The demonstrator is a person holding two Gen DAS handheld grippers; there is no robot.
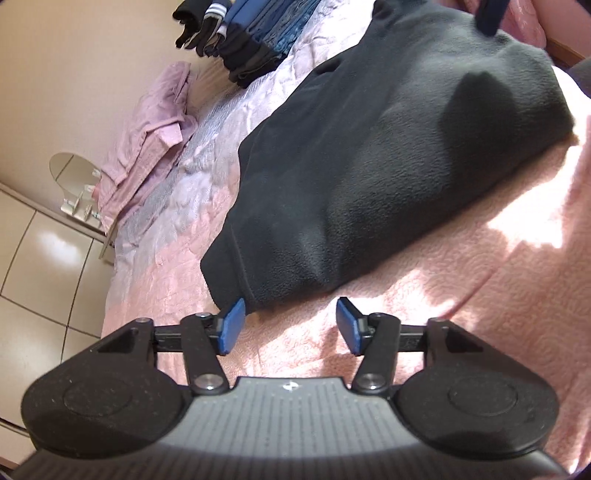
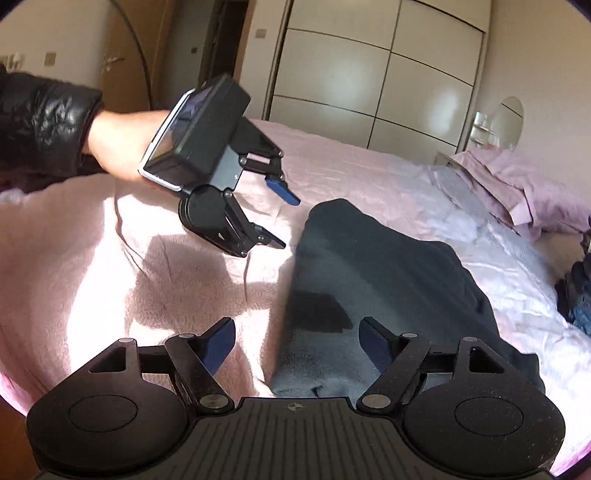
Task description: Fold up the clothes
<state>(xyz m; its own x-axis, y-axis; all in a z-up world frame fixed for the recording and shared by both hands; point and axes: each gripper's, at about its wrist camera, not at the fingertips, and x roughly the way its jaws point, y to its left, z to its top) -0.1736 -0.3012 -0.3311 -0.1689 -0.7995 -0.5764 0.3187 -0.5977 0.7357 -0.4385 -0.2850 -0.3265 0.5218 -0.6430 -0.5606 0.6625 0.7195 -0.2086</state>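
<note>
A dark fleece garment (image 1: 388, 147) lies folded on the pink bedspread (image 1: 461, 295); it also shows in the right wrist view (image 2: 376, 266). My left gripper (image 1: 290, 323) is open and empty, just short of the garment's near corner. It also shows in the right wrist view (image 2: 286, 221), held off the bed beside the garment's edge. My right gripper (image 2: 297, 345) is open and empty over the garment's near end. A dark blue finger (image 1: 489, 16) of it shows at the top of the left wrist view.
A lilac shirt (image 1: 147, 136) lies at the bed's far edge, also in the right wrist view (image 2: 517, 188). A stack of folded dark clothes (image 1: 240, 40) sits beyond it. A wardrobe (image 2: 369, 74) and a small mirror stand (image 2: 509, 118) are behind the bed.
</note>
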